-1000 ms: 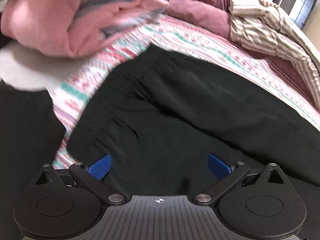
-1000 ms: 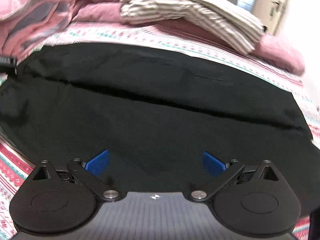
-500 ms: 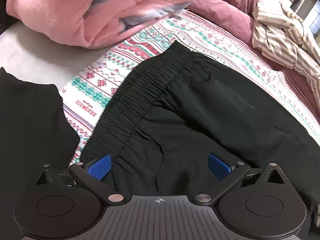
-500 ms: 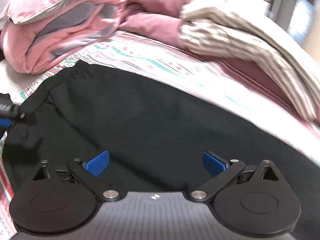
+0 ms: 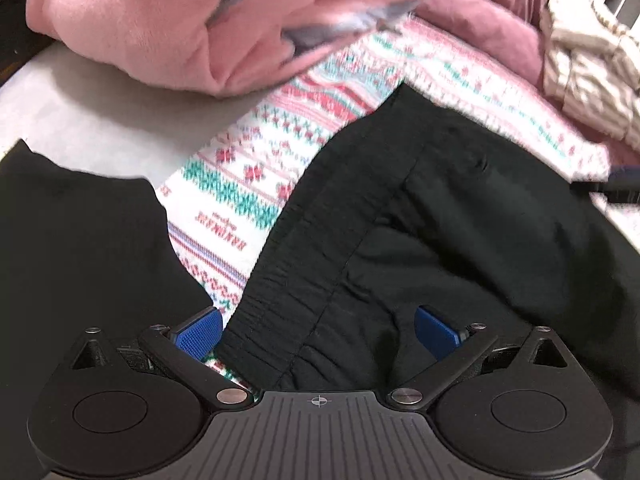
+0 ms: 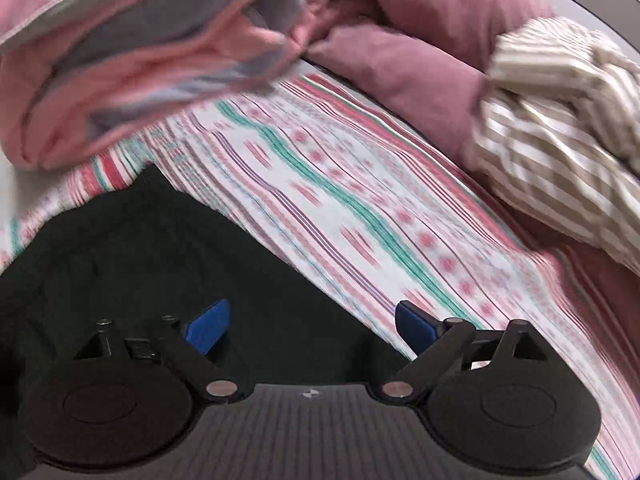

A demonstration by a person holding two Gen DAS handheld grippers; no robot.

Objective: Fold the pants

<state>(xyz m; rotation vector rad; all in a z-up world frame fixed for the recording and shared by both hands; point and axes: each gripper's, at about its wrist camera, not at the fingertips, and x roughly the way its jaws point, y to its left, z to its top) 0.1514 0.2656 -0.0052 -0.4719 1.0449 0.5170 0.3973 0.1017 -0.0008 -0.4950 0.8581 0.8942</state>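
Both wide apart, gripping nothing: left gripper (image 5: 318,330) straddling the pants (image 5: 420,216) waistband, right gripper (image 6: 310,326) over their far edge. Risks pinching one layer only, or snagging the bed sheet (image 6: 340,200) just ahead of the right gripper.

Pants (image 5: 460,220) cut off at right and bottom edges in left view, lower part hidden behind left gripper (image 5: 318,330). Motion-blurred above pants: pink blanket (image 6: 160,60), striped cloth (image 6: 560,120), sheet (image 6: 360,208) pattern. Dark blurred object (image 5: 616,188) at frame edge right of pants, unidentifiable.
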